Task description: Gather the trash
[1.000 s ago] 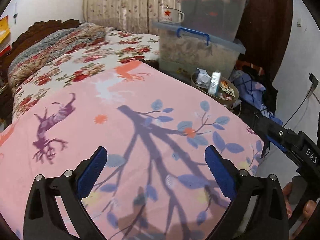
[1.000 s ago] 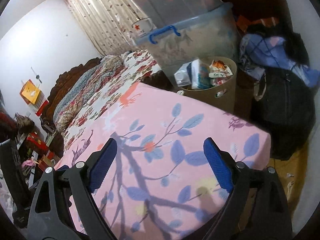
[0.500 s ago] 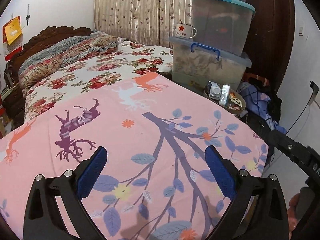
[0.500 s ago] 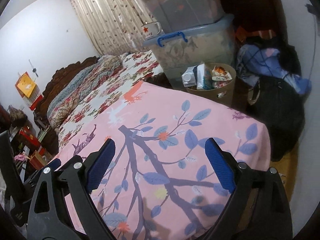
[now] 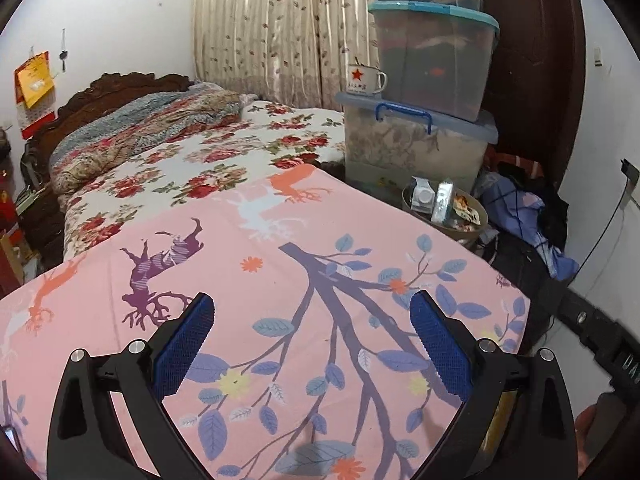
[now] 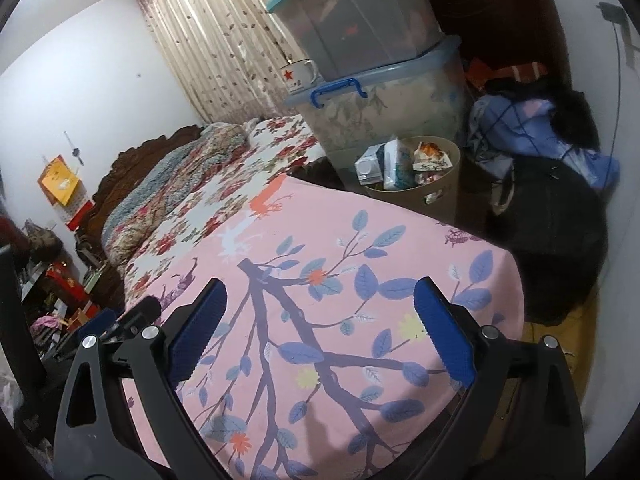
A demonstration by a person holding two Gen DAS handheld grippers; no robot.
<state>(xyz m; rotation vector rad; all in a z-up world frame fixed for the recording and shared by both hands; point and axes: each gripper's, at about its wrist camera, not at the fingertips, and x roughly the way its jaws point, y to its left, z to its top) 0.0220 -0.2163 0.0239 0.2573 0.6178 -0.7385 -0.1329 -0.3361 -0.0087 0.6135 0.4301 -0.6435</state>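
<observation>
A round tan trash bin [image 5: 468,232] stands on the floor beyond the far corner of the pink bed; it also shows in the right wrist view [image 6: 442,196]. It holds cartons and wrappers [image 6: 400,164]. My left gripper [image 5: 312,312] is open and empty above the pink blanket [image 5: 280,264]. My right gripper [image 6: 320,300] is open and empty above the same blanket [image 6: 360,240], well short of the bin. No loose trash shows on the bed.
Stacked clear storage boxes [image 5: 424,104] with a white star mug [image 5: 366,78] stand behind the bin. Clothes and a dark bag [image 6: 552,184] lie on the floor to its right. A floral quilt [image 5: 180,140] covers the bed's far half.
Both grippers have pulled back and risen from the bed; the bin and boxes look farther away, and more of the room shows. Both stay open.
</observation>
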